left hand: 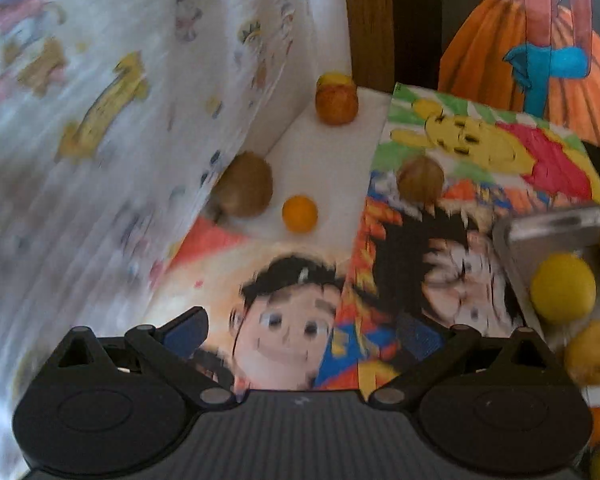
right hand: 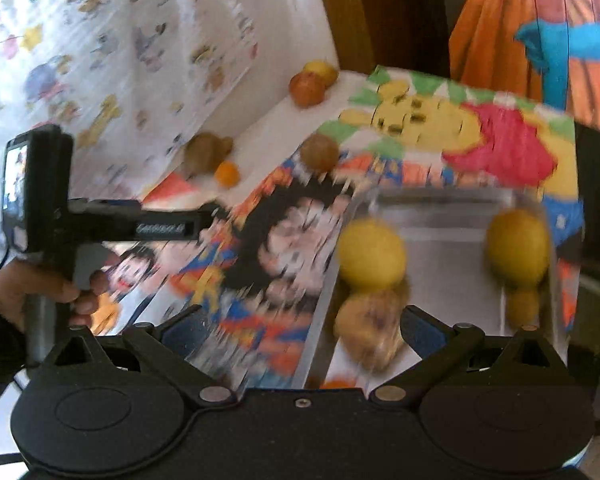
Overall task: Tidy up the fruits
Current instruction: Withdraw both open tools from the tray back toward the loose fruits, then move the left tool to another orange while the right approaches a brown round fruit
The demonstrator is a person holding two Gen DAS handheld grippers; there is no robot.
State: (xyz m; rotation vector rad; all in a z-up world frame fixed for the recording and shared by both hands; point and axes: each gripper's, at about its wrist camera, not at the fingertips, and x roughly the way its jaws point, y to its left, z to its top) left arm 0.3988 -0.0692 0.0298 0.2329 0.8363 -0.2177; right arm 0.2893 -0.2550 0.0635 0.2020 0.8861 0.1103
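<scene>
My left gripper (left hand: pixel 302 332) stands open over cartoon drawings, nothing between its fingers. Ahead on white paper lie a brown kiwi (left hand: pixel 246 184), a small orange (left hand: pixel 299 214), a second kiwi (left hand: pixel 420 178) and an orange apple (left hand: pixel 336 104) with a yellow fruit (left hand: pixel 334 79) behind it. My right gripper (right hand: pixel 302 328) is open above the left rim of a metal tray (right hand: pixel 440 208). The tray holds two lemons (right hand: pixel 370 254) (right hand: pixel 518 244) and a spotted yellow fruit (right hand: pixel 370 330) close to my right finger. The tray (left hand: pixel 540 232) also shows in the left wrist view.
A patterned white sheet (left hand: pixel 120 120) rises on the left. A wooden post (left hand: pixel 368 20) and an orange-skirt drawing (left hand: pixel 520 60) stand at the back. A hand (right hand: pixel 32 292) holds the left tool at the left of the right wrist view. Both views are blurred.
</scene>
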